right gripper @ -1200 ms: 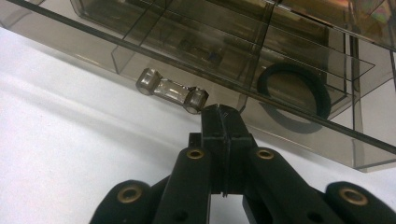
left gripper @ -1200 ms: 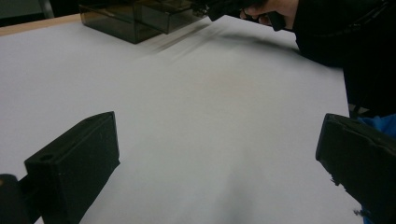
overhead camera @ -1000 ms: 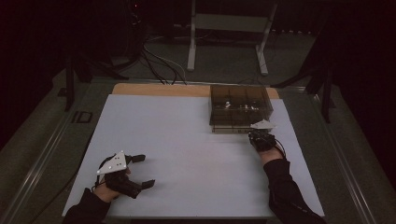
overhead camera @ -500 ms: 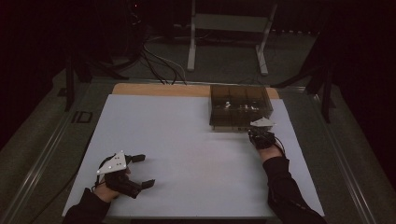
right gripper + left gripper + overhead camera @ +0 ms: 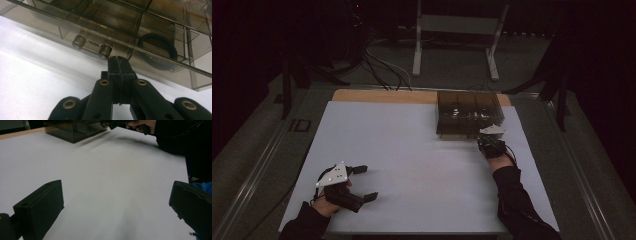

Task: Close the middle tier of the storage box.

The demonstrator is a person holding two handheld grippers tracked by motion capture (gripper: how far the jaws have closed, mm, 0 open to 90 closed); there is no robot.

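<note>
The smoky clear plastic organiser box (image 5: 468, 114) is sitting toward two o'clock on the white desk (image 5: 412, 165), its near wall facing the person. It is looking light, stiff and hard-walled, with thin partitions inside and a dark ring (image 5: 157, 51) lying in one front compartment; the smooth plastic is likely to be slippery and could crack or skid if it is pushed hard. The right tongs (image 5: 119, 65) are standing with their jaws pressed together on nothing, tips just at the box's near wall beside a small moulded handle (image 5: 92, 47), which is sitting at about eleven o'clock from them. That handle is looking like the best place to take hold, since it probably pulls a drawer; the flat wall offers little purchase. The left tongs (image 5: 357, 182) are resting wide apart on the desk near seven o'clock, well away from the box, holding nothing.
</note>
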